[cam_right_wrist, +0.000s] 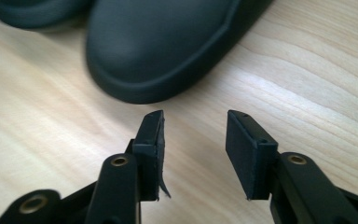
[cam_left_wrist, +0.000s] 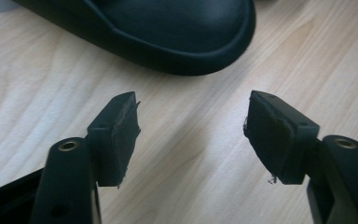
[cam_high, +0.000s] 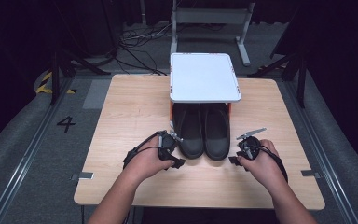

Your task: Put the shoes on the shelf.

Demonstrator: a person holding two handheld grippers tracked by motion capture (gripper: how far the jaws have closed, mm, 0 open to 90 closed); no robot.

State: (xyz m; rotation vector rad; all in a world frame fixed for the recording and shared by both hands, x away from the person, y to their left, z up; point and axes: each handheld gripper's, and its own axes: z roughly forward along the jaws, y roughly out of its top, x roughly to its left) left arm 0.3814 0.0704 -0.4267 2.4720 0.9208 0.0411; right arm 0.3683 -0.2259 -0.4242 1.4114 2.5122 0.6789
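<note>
Two black shoes stand side by side on the wooden table (cam_high: 130, 112), toes toward me: the left shoe (cam_high: 189, 133) and the right shoe (cam_high: 217, 135). Their heels sit under a white raised shelf (cam_high: 205, 77). My left gripper (cam_high: 174, 151) rests just left of the left shoe's toe. In the left gripper view its jaws (cam_left_wrist: 193, 126) stand open over bare wood, the shoe toe (cam_left_wrist: 168, 32) just beyond them. My right gripper (cam_high: 240, 154) is just right of the right shoe's toe. Its jaws (cam_right_wrist: 195, 140) are open and hold nothing, close to that toe (cam_right_wrist: 158, 46).
The white shelf stands on short orange-trimmed legs at the table's far middle. Bare wood lies left and right of the shoes and along the near edge. Beyond the table a metal frame (cam_high: 209, 18) and cables lie on the dark floor.
</note>
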